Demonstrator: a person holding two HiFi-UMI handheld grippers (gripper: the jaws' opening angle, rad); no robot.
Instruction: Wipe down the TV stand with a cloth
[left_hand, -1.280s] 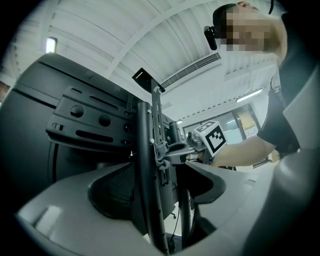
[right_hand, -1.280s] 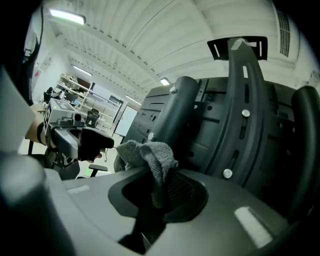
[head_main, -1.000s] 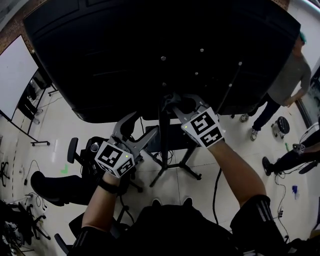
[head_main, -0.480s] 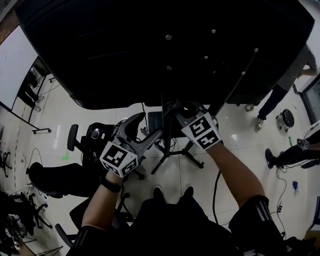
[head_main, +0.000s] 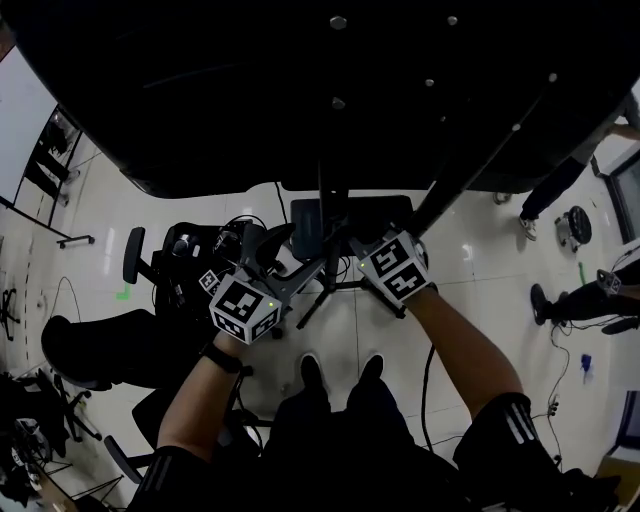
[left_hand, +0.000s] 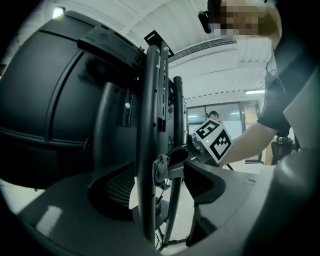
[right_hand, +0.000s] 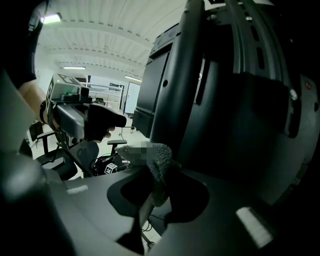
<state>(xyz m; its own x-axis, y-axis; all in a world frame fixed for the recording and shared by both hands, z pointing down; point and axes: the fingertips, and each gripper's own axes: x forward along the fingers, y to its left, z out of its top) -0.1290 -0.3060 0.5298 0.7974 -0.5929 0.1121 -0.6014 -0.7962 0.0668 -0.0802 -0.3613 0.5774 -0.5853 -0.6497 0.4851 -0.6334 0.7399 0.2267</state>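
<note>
The black TV stand's upright pole runs down from the TV's dark back. My right gripper is shut on a small grey cloth and holds it against the pole. From the left gripper view the cloth shows pressed to the pole, with the right gripper's marker cube behind it. My left gripper is open, its two jaws either side of the pole, not gripping it. The right gripper has the cloth hanging between its jaws.
A dark shelf sits on the stand below the TV, and the stand's legs spread over the pale floor. Office chairs crowd the left. A person stands at the right. A cable trails on the floor.
The TV back now fills more of the top of the head view. Both grippers sit lower and closer together at the pole, the right one still holding the cloth.
</note>
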